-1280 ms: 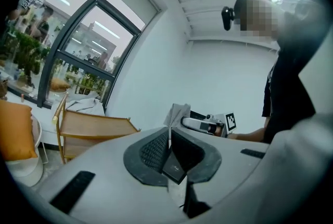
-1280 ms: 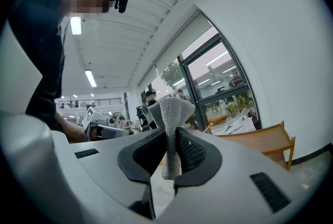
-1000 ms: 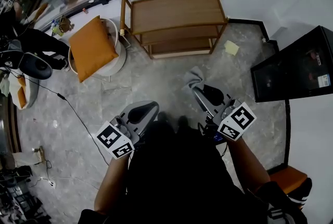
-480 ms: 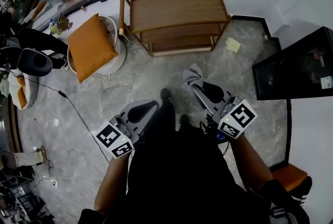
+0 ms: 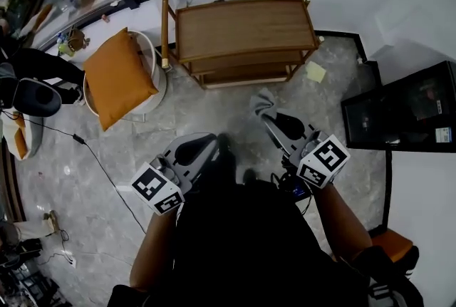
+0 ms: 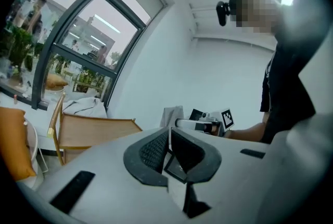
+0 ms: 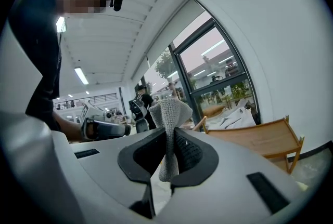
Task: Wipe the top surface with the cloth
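As seen from the head view, the grey cloth (image 5: 264, 104) is pinched in the right gripper (image 5: 273, 119). Its free end points toward the wooden shelf (image 5: 242, 26), well apart from it. The left gripper (image 5: 192, 151) is held alongside, over the floor.

In the left gripper view, the fingers (image 6: 152, 150) are pressed together on nothing.

In the right gripper view, the cloth is clamped between the fingers, and its long axis runs upright along them.

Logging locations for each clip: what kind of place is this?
Probably a lounge corner of an office: a wooden shelf unit on grey stone-look floor, an orange cushion on a white chair, tall windows.
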The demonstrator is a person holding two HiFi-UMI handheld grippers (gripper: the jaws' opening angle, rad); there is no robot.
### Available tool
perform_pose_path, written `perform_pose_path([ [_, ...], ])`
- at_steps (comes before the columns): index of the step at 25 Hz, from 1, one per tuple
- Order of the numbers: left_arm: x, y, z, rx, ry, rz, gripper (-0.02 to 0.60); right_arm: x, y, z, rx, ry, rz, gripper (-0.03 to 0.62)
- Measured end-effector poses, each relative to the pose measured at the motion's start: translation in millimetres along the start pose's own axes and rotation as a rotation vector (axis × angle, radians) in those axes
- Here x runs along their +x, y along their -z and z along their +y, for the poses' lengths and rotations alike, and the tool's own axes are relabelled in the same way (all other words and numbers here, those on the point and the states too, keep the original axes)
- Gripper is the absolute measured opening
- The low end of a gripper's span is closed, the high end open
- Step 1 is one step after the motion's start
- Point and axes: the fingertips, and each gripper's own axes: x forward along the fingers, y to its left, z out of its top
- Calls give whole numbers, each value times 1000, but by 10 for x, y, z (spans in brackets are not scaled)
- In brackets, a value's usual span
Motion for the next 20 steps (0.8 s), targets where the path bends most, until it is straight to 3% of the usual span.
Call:
perform_pose_path([
  [6,67,-297,793,6,-30,-27,23,671,-275,-267,-49,58,43,44],
  [12,179,-552,1385,-18,5,-58,23,1136,-500,-514,-89,110,71,43],
  [20,460,-616,1898,-56,14,-13,21,1479,-548,-988,-23,198,125,43],
])
